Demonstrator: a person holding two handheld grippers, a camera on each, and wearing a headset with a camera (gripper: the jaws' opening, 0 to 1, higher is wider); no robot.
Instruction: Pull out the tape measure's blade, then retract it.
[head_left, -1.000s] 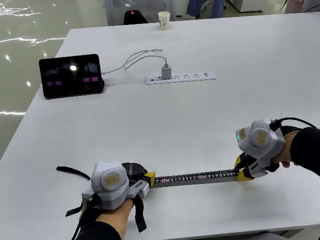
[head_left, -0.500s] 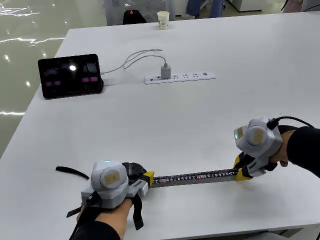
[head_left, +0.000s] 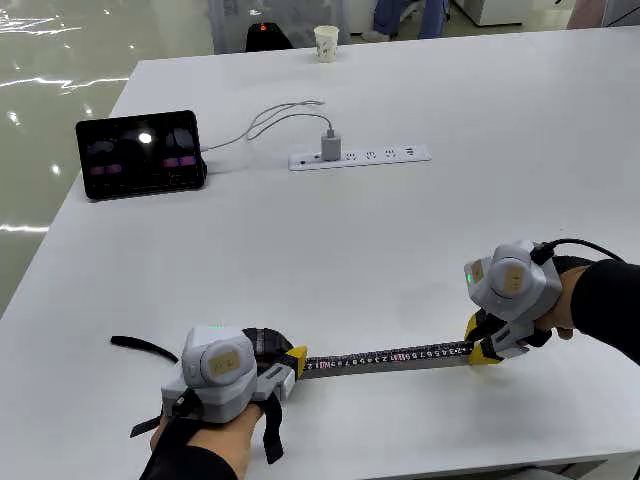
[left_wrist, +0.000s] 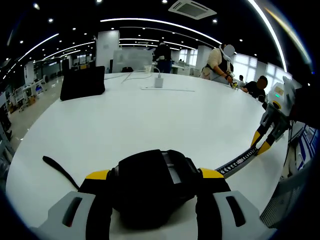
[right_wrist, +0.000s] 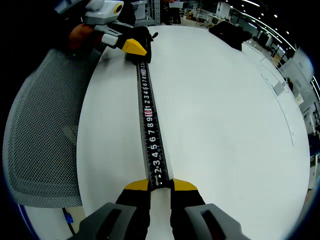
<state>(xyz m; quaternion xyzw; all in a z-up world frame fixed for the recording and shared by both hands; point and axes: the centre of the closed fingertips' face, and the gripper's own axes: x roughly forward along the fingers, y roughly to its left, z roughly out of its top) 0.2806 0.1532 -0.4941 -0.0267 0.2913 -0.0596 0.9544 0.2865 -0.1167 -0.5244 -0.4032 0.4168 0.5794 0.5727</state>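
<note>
The left gripper (head_left: 288, 362), gripped from behind by the left hand (head_left: 215, 435), has its jaws clamped on either side of the tape measure case (left_wrist: 150, 190). The right gripper (head_left: 483, 346), well apart from it, points toward it with jaws pinching the blade (right_wrist: 148, 120) at its end.

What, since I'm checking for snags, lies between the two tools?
Just the tape's blade, stretched from the case in the left tool to the right tool over bare white table, as the head view shows.
</note>
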